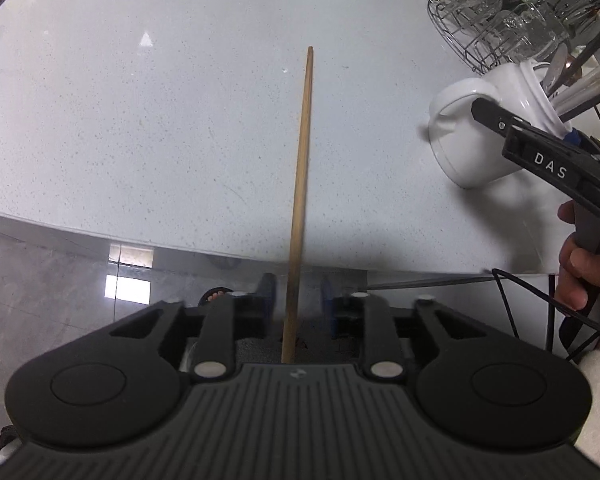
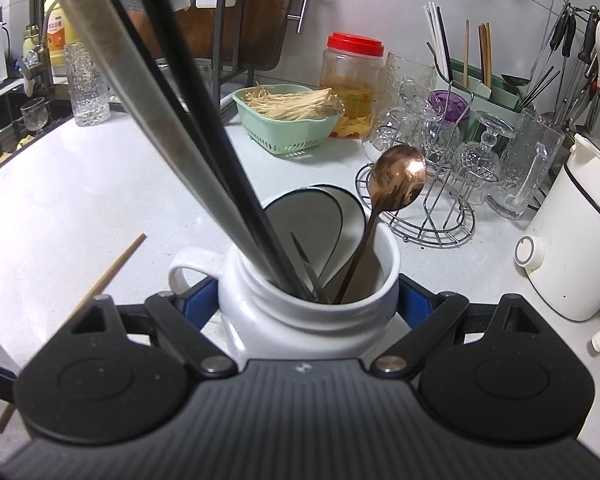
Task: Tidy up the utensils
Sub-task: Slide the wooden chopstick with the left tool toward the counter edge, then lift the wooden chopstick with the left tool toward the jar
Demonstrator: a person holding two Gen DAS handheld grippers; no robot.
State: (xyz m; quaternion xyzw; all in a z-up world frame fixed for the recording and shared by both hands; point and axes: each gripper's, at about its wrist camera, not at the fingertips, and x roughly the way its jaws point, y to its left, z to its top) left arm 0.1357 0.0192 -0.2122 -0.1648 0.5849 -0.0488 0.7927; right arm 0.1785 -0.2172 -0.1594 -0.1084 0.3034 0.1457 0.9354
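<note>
Here, the left tongs [image 1: 297, 300] stand parted around a wooden chopstick [image 1: 300, 200], pads clear of it. Only the right wrist view shows the right tongs [image 2: 306, 300] clamped on the white mug [image 2: 300, 320], lower centre, holding a copper spoon [image 2: 396, 184] on the tabletop [image 2: 80, 200].

A wooden chopstick [image 1: 300, 200], a glossy, probably ceramic white mug [image 2: 308, 312], a polished copper-toned metal spoon [image 2: 400, 178].

A chopstick [image 1: 300, 184] lies on the counter [image 1: 140, 120], left of the mug [image 2: 300, 312] (spoon [image 2: 396, 184] inside); rack [image 2: 428, 216] behind.
</note>
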